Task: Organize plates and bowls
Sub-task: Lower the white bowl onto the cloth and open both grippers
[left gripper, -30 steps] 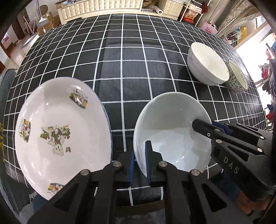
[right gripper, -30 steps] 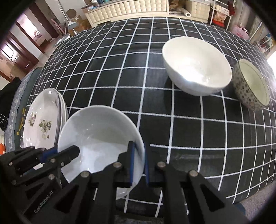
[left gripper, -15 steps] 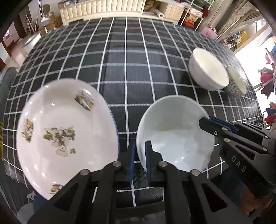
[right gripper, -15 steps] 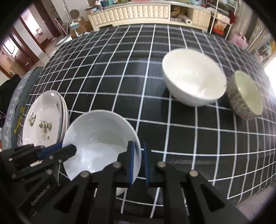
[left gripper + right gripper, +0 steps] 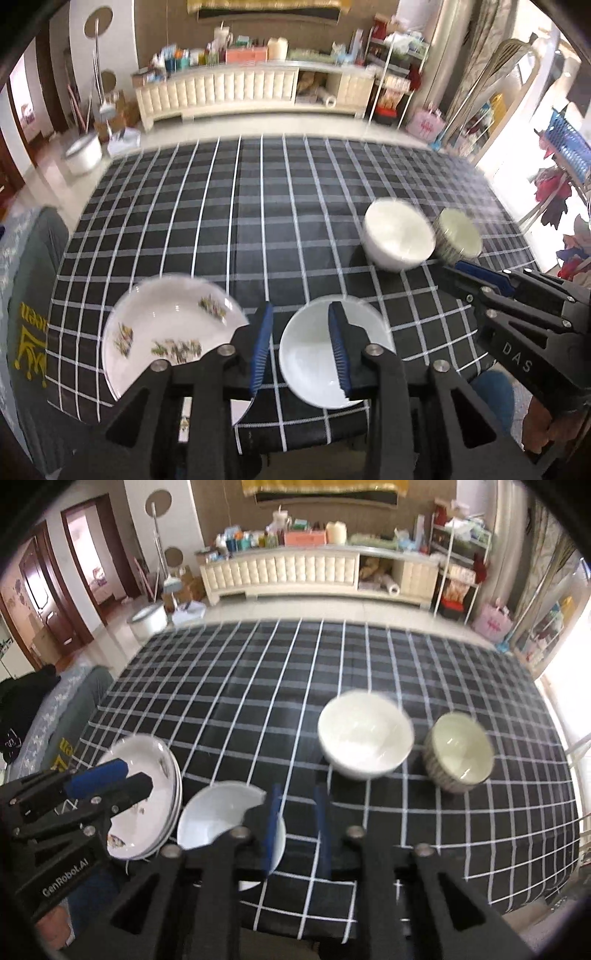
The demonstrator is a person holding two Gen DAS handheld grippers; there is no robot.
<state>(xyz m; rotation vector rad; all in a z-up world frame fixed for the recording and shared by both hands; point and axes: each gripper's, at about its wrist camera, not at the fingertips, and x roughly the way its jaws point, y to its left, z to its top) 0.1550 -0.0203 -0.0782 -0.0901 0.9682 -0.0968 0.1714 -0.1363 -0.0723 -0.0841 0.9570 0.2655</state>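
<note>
Left wrist view: left gripper (image 5: 300, 347) above the near edge of the checked tablecloth (image 5: 258, 221), jaws parted and gripping nothing, having just been opening. Small white bowl (image 5: 317, 365) resting on the cloth below, clear of the pads; right blue pad (image 5: 338, 350) drawn across the bowl's middle in the picture, left pad over bare cloth between the bowl and the decorated plate (image 5: 162, 343). Plate to the bowl's left, near but apart. Further back on the right, a larger white bowl (image 5: 397, 240) with a patterned bowl (image 5: 458, 238) just beside it; touching or not, cannot tell through the blur. Right gripper (image 5: 458, 267) reaching in from the right edge, tips over the cloth between the small bowl and the far pair.

Right wrist view: right gripper (image 5: 297, 827) likewise released, jaws just opened, nothing between the pads but tablecloth (image 5: 332, 672). Small white bowl (image 5: 218, 816) lying left of the gap, partly hidden behind the left finger, its right rim behind the left blue pad (image 5: 271, 830). Stack of decorated plates (image 5: 155, 786) immediately left of the bowl. Left gripper (image 5: 129, 775) entering from the left, tips over the stack. Larger white bowl (image 5: 364, 734) and patterned bowl (image 5: 458, 753) side by side beyond, well clear of both grippers.
</note>
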